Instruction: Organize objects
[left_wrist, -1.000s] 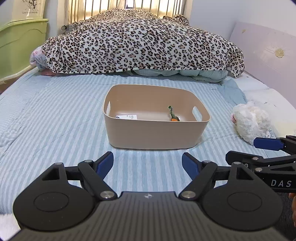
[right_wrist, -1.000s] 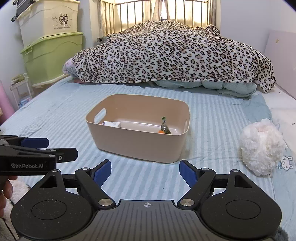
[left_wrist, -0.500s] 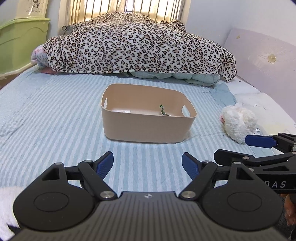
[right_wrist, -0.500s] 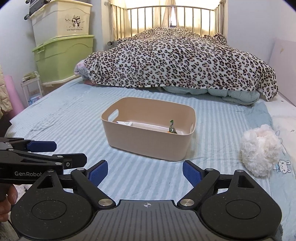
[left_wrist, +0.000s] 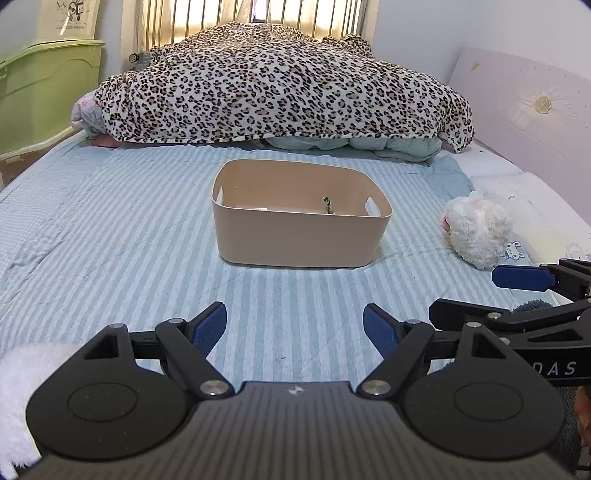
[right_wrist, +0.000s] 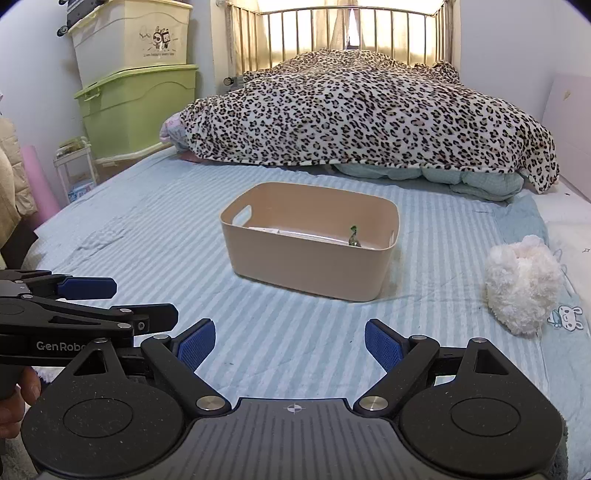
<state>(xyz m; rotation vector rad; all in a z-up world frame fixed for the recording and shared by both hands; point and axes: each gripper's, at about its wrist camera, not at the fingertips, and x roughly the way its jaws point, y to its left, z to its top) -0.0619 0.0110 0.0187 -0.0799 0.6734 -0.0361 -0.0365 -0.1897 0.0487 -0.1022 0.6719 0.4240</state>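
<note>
A beige plastic storage bin with cut-out handles (left_wrist: 301, 236) sits in the middle of a bed covered by a pale blue striped quilt (left_wrist: 110, 236), well ahead of both tools. Inside the bin, near its right end, a small green-and-orange object (right_wrist: 353, 236) pokes up above the floor of the bin (too small to identify), and a flat white item (right_wrist: 266, 229) lies along the bottom toward the left. To the right of the bin, apart from it, a fluffy white plush toy (right_wrist: 522, 288) rests on the quilt near the bed's edge, beside a small cartoon rabbit print on the fabric (right_wrist: 565, 317). The left tool (left_wrist: 294, 328) is low over the near part of the quilt with its blue-padded fingers (left_wrist: 208, 326) spread wide and nothing between them; a patch of white fluffy material (left_wrist: 22, 384) shows at the lower left corner of its view. The right tool (right_wrist: 290, 343) is likewise spread wide and empty, level with the left one, which appears at the left edge of the right wrist view with a hand (right_wrist: 14, 402) gripping its handle. Behind the bin, a leopard-print blanket (right_wrist: 362, 110) is heaped across the far end of the bed over light teal bedding (right_wrist: 480, 181). Against the left wall stand a green plastic storage box (right_wrist: 136, 110) with a cream storage box (right_wrist: 133, 37) stacked on top.
</note>
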